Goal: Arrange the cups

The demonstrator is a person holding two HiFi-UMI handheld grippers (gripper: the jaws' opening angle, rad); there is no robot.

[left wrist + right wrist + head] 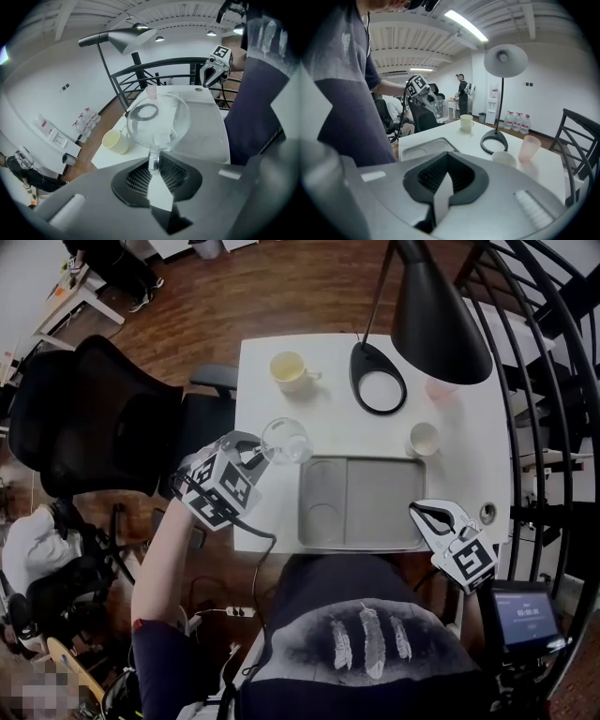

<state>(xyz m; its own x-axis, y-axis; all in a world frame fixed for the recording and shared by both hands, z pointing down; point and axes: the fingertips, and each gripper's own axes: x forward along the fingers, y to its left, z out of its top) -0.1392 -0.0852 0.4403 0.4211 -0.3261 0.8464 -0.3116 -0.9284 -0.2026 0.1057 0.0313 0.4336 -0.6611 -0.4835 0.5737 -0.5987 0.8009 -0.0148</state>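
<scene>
The left gripper (255, 454) pinches the handle of the clear glass cup (285, 440) between narrow fingers, held above the white desk (272, 399), just left of the grey recessed tray (380, 502). This looks like a carrying step, and the next move probably calls for setting it upright in the tray. The right gripper (427, 514) has its fingers together, empty.

Right gripper (445, 183): jaws together, nothing between. Table (461, 135) ahead: tray (423, 149) near left; white cup (504, 158) beside pink cup (529, 147); lamp (494, 139) behind; yellow cup (466, 122) farther. Left gripper (430, 99) holds glass (437, 111).
</scene>
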